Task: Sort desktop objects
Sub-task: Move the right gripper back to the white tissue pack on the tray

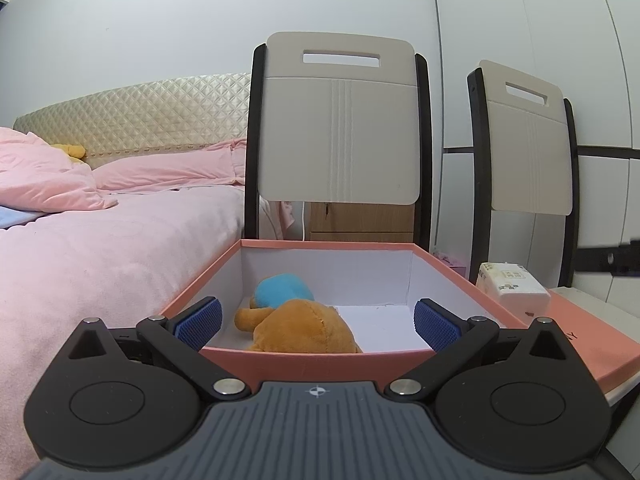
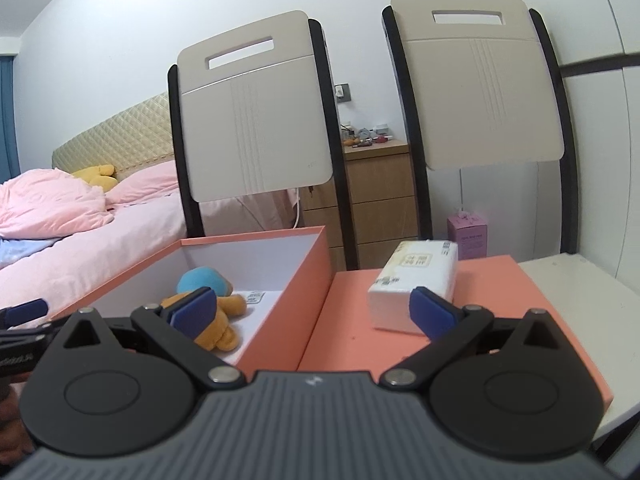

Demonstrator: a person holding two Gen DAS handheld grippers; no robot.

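Observation:
An open salmon-pink box (image 1: 304,362) with a white inside holds a brown plush toy with a blue head (image 1: 298,322). My left gripper (image 1: 318,322) stands open at the box's near rim, its blue pads either side of the toy, nothing held. In the right wrist view the same box (image 2: 288,304) sits left, the plush toy (image 2: 212,308) lying inside. A white tissue pack (image 2: 412,284) rests on the flat pink lid (image 2: 500,320) beside the box. My right gripper (image 2: 314,314) is open, spanning the box's right wall and the pack's near end. The tissue pack (image 1: 514,290) shows right of the box.
Two beige folding chair backs (image 2: 256,120) (image 2: 488,80) stand behind the box. A bed with pink bedding (image 1: 100,240) lies to the left. A wooden drawer unit (image 2: 376,200) and a small purple carton (image 2: 466,236) are behind. The white tabletop (image 2: 580,300) extends right.

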